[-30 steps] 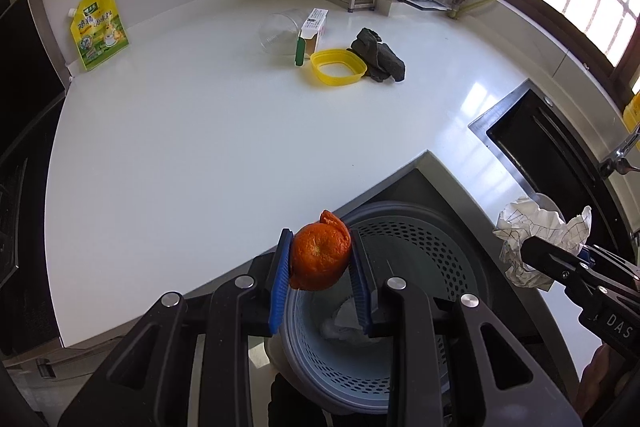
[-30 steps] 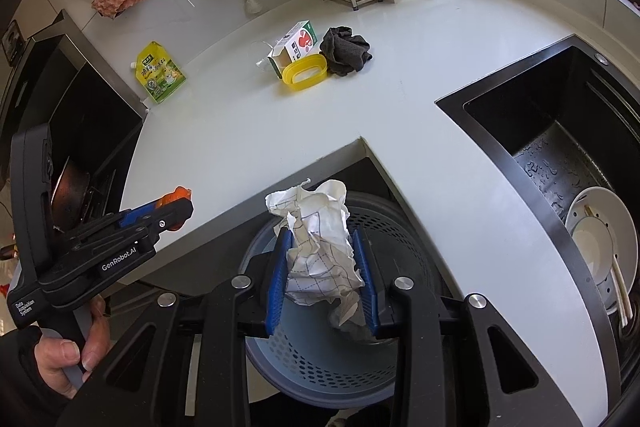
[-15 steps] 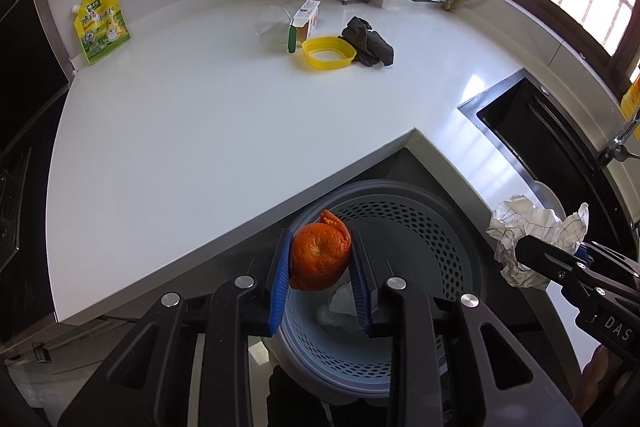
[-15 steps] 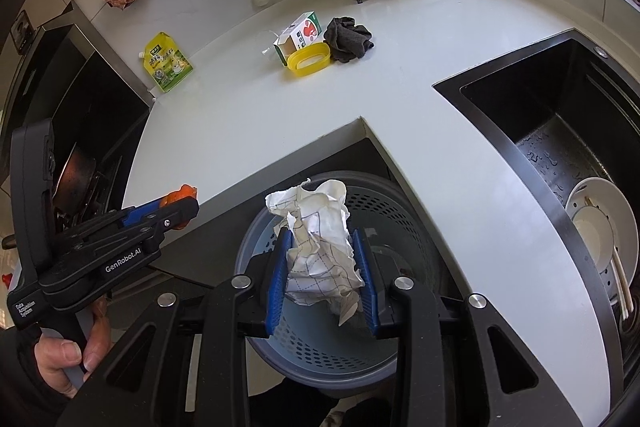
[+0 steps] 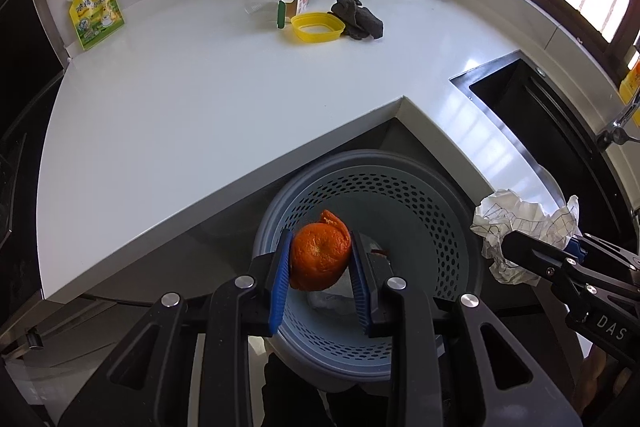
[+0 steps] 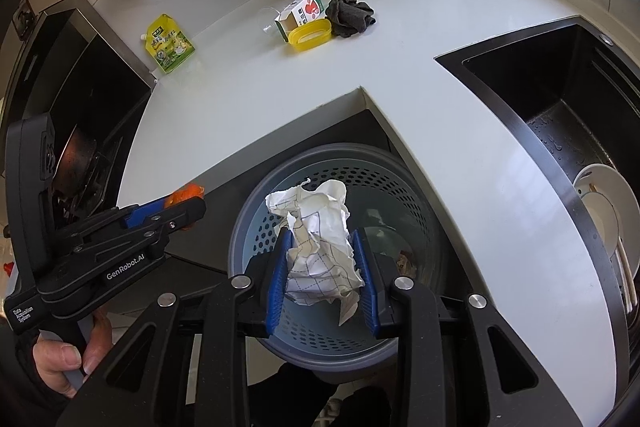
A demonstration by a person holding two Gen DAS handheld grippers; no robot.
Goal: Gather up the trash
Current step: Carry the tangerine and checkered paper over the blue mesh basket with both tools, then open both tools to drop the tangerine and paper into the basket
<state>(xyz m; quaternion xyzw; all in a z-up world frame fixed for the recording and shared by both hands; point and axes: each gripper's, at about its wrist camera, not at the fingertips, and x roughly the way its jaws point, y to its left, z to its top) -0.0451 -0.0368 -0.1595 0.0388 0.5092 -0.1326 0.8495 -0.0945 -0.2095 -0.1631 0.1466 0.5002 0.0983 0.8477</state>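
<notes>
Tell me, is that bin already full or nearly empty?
Nearly empty. Looking down into the bin, its perforated walls show bare almost to the bottom, where only a few scraps lie.

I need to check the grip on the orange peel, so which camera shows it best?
The left wrist view: the orange peel sits centred between the left gripper's blue fingers. The right wrist view shows only an orange sliver.

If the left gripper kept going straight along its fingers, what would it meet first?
Probably the inside of the grey perforated plastic bin: the left gripper, shut on an orange mandarin peel, points down into its mouth, towards pale trash at the bottom. Depth is unclear.
</notes>
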